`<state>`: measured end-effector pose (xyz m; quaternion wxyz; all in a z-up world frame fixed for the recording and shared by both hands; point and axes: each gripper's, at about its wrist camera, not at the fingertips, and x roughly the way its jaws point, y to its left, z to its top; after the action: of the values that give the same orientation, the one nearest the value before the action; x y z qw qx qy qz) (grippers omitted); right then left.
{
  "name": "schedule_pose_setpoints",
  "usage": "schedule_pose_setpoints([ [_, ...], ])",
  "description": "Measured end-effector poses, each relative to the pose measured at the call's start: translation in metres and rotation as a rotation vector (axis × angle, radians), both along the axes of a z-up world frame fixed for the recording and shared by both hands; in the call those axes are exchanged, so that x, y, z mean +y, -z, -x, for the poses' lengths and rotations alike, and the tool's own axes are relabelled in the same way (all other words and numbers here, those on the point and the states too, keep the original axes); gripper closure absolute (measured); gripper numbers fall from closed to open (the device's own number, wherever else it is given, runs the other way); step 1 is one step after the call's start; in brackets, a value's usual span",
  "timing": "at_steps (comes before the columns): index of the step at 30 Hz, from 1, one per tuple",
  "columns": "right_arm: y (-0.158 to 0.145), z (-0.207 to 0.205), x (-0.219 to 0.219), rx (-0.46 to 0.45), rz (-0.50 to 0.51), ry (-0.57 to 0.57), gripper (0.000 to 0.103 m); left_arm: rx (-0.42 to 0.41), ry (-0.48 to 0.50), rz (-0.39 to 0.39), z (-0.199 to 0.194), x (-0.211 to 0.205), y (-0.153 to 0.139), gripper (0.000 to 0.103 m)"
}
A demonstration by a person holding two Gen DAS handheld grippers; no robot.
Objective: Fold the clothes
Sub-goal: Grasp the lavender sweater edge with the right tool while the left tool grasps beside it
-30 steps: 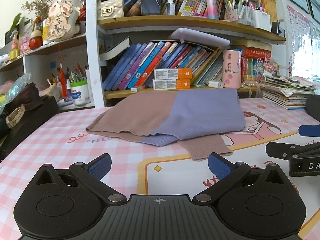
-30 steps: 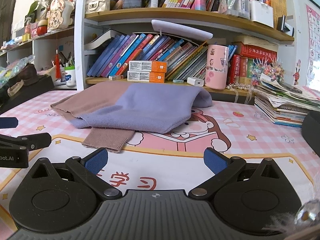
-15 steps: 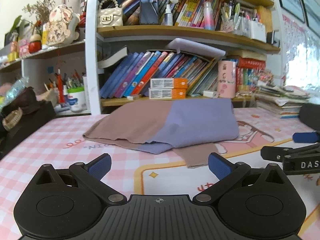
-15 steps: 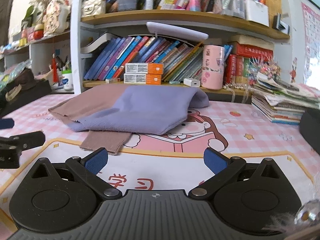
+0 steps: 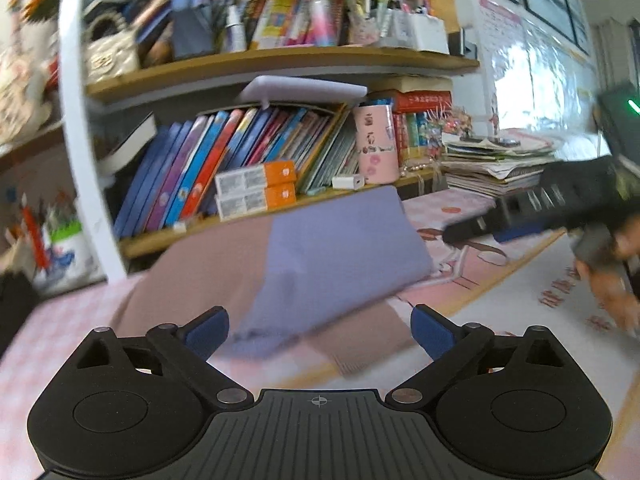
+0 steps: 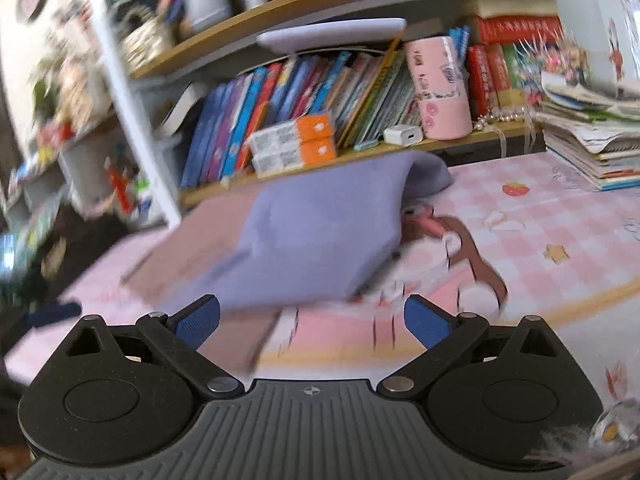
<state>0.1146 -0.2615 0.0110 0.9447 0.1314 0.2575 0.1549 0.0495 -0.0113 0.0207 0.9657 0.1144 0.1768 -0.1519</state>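
A folded brown and lilac sweater (image 5: 320, 256) lies on the pink checked table mat (image 5: 52, 344), with a brown sleeve cuff (image 5: 360, 344) sticking out at its near edge. It also shows in the right wrist view (image 6: 304, 236). My left gripper (image 5: 319, 330) is open and empty, just short of the sweater's near edge. My right gripper (image 6: 311, 322) is open and empty, close to the sweater's near edge; it also shows at the right of the left wrist view (image 5: 532, 210). Both views are blurred and tilted.
A bookshelf (image 5: 280, 64) with leaning books, two orange boxes (image 5: 256, 188) and a pink cup (image 5: 378, 144) stands right behind the sweater. A stack of papers (image 6: 592, 128) lies at the back right. A dark bag (image 5: 12, 304) sits at the left.
Both grippers have moved forward toward the sweater and tilted; the sweater now looms larger and nearer. The right gripper has risen in the left wrist view. The jaws stay open.
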Motion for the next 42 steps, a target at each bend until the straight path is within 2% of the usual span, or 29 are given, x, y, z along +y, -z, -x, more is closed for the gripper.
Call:
schedule_pose_setpoints([
  [4, -0.001, -0.054, -0.013, 0.047, -0.085, 0.038, 0.008, 0.007, 0.017, -0.089, -0.032, -0.016, 0.005, 0.004],
  [7, -0.003, -0.094, -0.023, 0.082, -0.150, 0.067, 0.018, 0.034, 0.050, -0.127, -0.051, -0.029, 0.012, 0.006],
  [9, 0.000, -0.118, -0.029, 0.106, -0.194, 0.082, 0.035, 0.040, 0.089, -0.157, -0.058, -0.039, 0.017, 0.007],
  [12, 0.013, -0.142, -0.035, 0.143, -0.261, 0.089, 0.048, 0.030, 0.134, -0.218, -0.063, -0.049, 0.023, 0.008],
  [14, 0.021, -0.152, -0.036, 0.153, -0.271, 0.082, 0.051, 0.034, 0.142, -0.261, -0.069, -0.054, 0.027, 0.015],
  [17, 0.030, -0.163, -0.039, 0.168, -0.292, 0.069, 0.062, 0.052, 0.138, -0.305, -0.079, -0.060, 0.033, 0.022],
  [19, 0.036, -0.167, -0.043, 0.186, -0.321, 0.062, 0.070, 0.054, 0.142, -0.322, -0.083, -0.064, 0.036, 0.024],
  [21, 0.041, -0.168, -0.049, 0.197, -0.354, 0.058, 0.083, 0.053, 0.146, -0.335, -0.087, -0.068, 0.037, 0.024],
  [24, 0.046, -0.168, -0.057, 0.205, -0.425, 0.049, 0.092, 0.051, 0.146, -0.342, -0.094, -0.070, 0.037, 0.024],
  [27, 0.045, -0.167, -0.060, 0.196, -0.467, 0.034, 0.093, 0.053, 0.143, -0.335, -0.100, -0.071, 0.038, 0.027],
  [29, 0.044, -0.166, -0.060, 0.192, -0.470, 0.033, 0.093, 0.049, 0.143, -0.333, -0.102, -0.072, 0.039, 0.039],
  [35, 0.044, -0.163, -0.060, 0.189, -0.477, 0.040, 0.093, 0.012, 0.122, -0.337, -0.092, -0.072, 0.038, 0.065],
  [37, 0.043, -0.162, -0.058, 0.182, -0.467, 0.039, 0.093, -0.002, 0.100, -0.331, -0.090, -0.068, 0.035, 0.070],
  [42, 0.038, -0.156, -0.059, 0.129, -0.495, 0.031, 0.093, -0.057, 0.043, -0.316, -0.082, -0.060, 0.028, 0.070],
])
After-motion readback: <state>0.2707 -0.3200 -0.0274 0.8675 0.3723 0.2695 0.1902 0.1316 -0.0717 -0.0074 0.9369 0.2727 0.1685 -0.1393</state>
